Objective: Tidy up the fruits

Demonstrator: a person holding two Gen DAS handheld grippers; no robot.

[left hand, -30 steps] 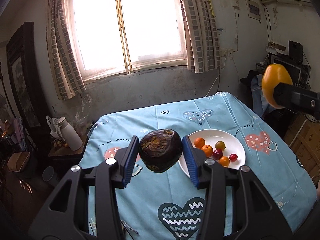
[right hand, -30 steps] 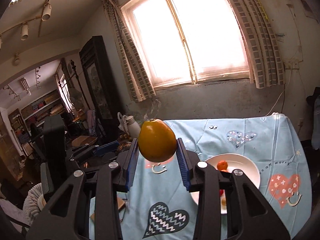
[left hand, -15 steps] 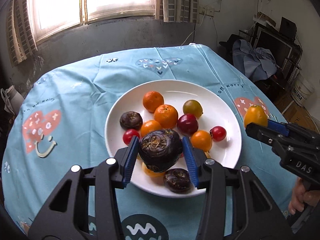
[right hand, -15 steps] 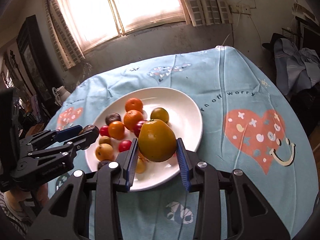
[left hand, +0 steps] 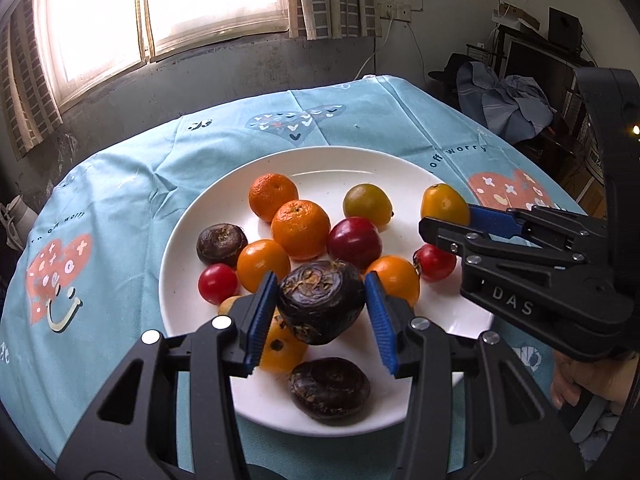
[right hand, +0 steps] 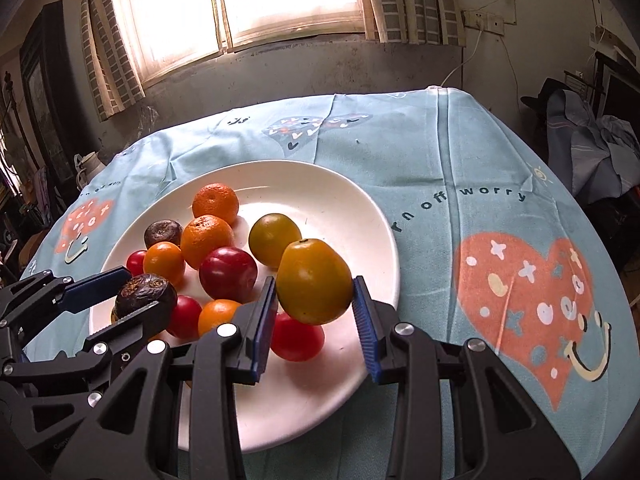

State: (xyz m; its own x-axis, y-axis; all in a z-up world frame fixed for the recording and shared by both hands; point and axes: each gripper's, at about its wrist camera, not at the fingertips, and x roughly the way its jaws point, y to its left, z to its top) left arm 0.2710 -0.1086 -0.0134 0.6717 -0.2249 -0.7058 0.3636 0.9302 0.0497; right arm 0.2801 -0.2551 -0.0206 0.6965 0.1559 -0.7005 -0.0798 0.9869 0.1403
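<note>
left gripper [left hand: 322, 312]: clamped on the dark wrinkled fruit [left hand: 320, 302], held just above the near half of the white plate [left hand: 400, 168]
right gripper [right hand: 314, 298]: clamped on the yellow-orange fruit [right hand: 313, 281], held above the plate's right half, over a red fruit [right hand: 297, 337]
plate load: already crowded with oranges, red fruits, a greenish-yellow one [right hand: 274, 239] and two more dark ones, most touching a neighbour
risk at release, left: little bare plate beneath the dark fruit; likely to land on the small orange fruit [left hand: 280, 346] or the dark flat one [left hand: 330, 388] and roll toward the near rim
risk at release, right: round fruit dropped onto the red one probably slides off it; rim close on that side, so a roll onto the cloth seems possible
risk between grippers: close together over the same plate, the right one crossing the left view beside the plate's right edge; a sideways shift could knock fingers or nudge a red fruit [left hand: 434, 263]
risk of chain rolling: packed round fruits likely to push one another if one is set down hard
open room on plate: bare white at the far side and along the right rim, also a patch at the front right
open room on desk [right hand: 460, 184]: wide clear blue cloth to the right and behind the plate
edges: desk rounds off to the right and far side, with clutter and dark furniture beyond; near edge hidden under the grippers
</note>
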